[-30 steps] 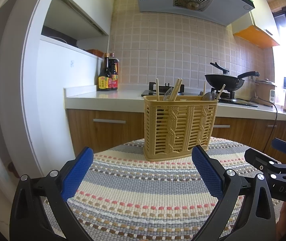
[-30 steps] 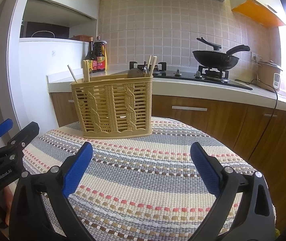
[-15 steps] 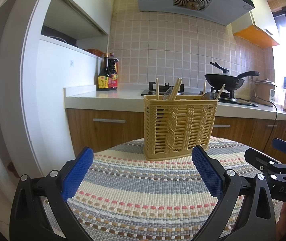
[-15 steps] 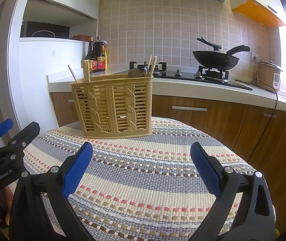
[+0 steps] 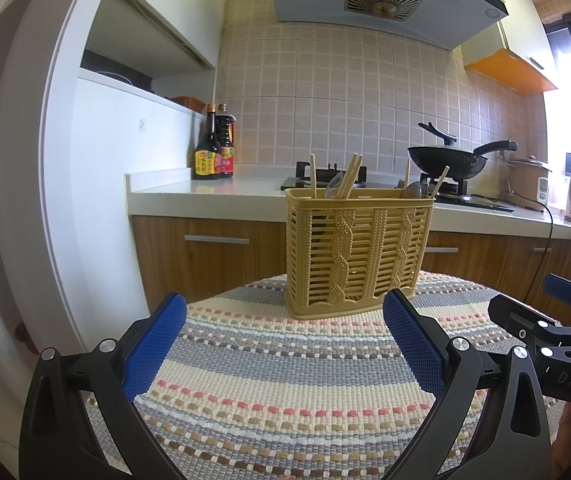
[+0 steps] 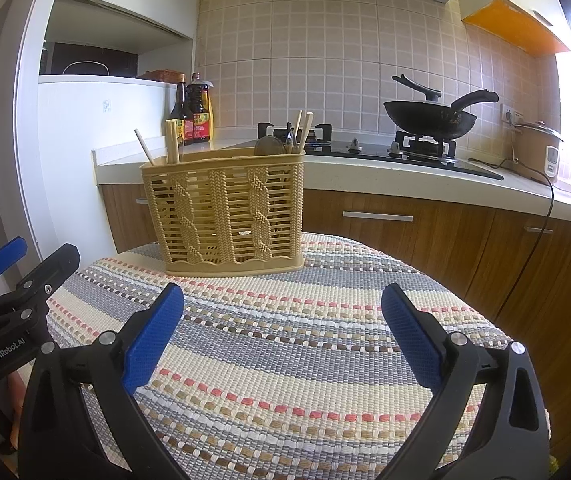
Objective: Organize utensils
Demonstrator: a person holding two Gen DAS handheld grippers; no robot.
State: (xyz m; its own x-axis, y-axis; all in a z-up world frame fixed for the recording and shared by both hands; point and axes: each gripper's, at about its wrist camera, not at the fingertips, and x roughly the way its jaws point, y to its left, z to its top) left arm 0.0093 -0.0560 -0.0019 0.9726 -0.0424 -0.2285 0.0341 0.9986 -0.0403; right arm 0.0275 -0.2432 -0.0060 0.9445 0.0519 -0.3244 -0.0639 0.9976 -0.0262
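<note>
A tan woven plastic utensil basket (image 5: 355,254) stands upright at the far side of a round table covered by a striped woven mat (image 5: 285,380). Wooden chopsticks (image 5: 348,176) and metal spoons (image 5: 413,191) stick out of its top. The basket also shows in the right wrist view (image 6: 229,212), with chopsticks (image 6: 171,142) and a spoon (image 6: 268,146). My left gripper (image 5: 283,344) is open and empty, low over the mat in front of the basket. My right gripper (image 6: 283,332) is open and empty, to the right of the left one.
Behind the table runs a kitchen counter (image 5: 213,192) with two sauce bottles (image 5: 215,144), a gas hob and a black wok (image 5: 449,158). Wooden cabinets (image 6: 405,224) stand below. A rice cooker (image 6: 537,144) and kettle stand at the right. A white wall (image 5: 97,200) is at the left.
</note>
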